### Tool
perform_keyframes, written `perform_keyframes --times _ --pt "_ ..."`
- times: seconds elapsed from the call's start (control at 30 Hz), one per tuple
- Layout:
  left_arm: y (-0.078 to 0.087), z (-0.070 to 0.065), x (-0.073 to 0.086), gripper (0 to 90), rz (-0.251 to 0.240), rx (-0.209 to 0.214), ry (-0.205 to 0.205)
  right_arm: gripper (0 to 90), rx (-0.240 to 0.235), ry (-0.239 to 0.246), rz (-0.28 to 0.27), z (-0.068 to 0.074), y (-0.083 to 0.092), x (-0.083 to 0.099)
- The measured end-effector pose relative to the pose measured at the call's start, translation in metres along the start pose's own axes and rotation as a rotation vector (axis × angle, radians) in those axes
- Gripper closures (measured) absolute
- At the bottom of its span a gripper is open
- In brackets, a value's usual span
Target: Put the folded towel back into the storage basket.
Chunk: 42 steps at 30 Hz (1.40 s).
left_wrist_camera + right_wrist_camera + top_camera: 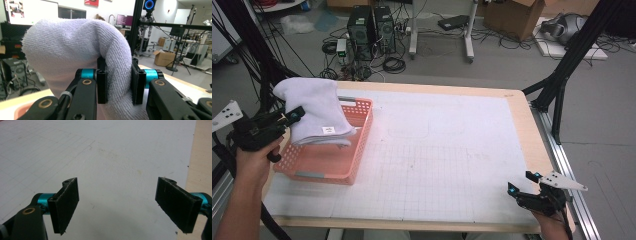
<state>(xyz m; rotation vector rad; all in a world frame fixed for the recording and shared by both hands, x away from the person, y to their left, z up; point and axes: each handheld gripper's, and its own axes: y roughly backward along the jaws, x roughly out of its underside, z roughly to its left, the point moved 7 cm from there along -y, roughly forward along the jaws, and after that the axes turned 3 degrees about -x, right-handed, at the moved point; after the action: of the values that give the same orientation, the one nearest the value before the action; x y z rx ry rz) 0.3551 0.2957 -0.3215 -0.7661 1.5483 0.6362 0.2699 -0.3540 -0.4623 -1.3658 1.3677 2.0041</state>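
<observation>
Left claw clamped on folded white towel, over pink basket at table's left edge. Next: lower, release. Right claw open, empty.

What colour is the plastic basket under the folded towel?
Salmon pink lattice basket, best seen in the high view.

The high view looks forward and down from above the person's side, taking in the whole counter. The left gripper view faces level, very close behind the towel, which the high view shares. The right gripper view tilts down, close over the counter's white gridded sheet.
</observation>
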Motion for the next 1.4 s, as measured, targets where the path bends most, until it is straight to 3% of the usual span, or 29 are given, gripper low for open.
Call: perform_keyframes --times 0.27,0.47,0.63,0.77,1.17,1.3,1.4 --pt "-0.006 0.013 0.032 72.4 0.057 -0.015 0.034 18.0 -0.001 -0.002 0.008 0.001 -0.001 0.0" --pt "-0.014 0.017 0.051 72.3 0.1 0.0 0.045 18.0 0.0 -0.001 0.007 0.001 -0.001 0.001" --pt "-0.021 0.016 0.061 72.1 0.123 0.029 0.034 18.0 -0.004 0.0 0.008 0.001 -0.001 0.001" --pt "-0.025 0.017 0.064 71.7 0.146 0.03 0.043 18.0 -0.003 0.0 0.008 0.001 -0.001 0.001" --pt "-0.032 0.024 0.077 69.8 0.26 0.01 0.131 18.0 -0.005 0.001 0.007 0.002 -0.002 0.001" --pt "-0.032 0.03 0.081 64.0 0.297 -0.027 0.178 18.0 -0.004 -0.001 0.011 0.001 -0.001 0.002" --pt "-0.032 0.034 0.082 55.9 0.322 -0.081 0.228 18.0 -0.004 -0.001 0.01 0.001 -0.002 0.002"
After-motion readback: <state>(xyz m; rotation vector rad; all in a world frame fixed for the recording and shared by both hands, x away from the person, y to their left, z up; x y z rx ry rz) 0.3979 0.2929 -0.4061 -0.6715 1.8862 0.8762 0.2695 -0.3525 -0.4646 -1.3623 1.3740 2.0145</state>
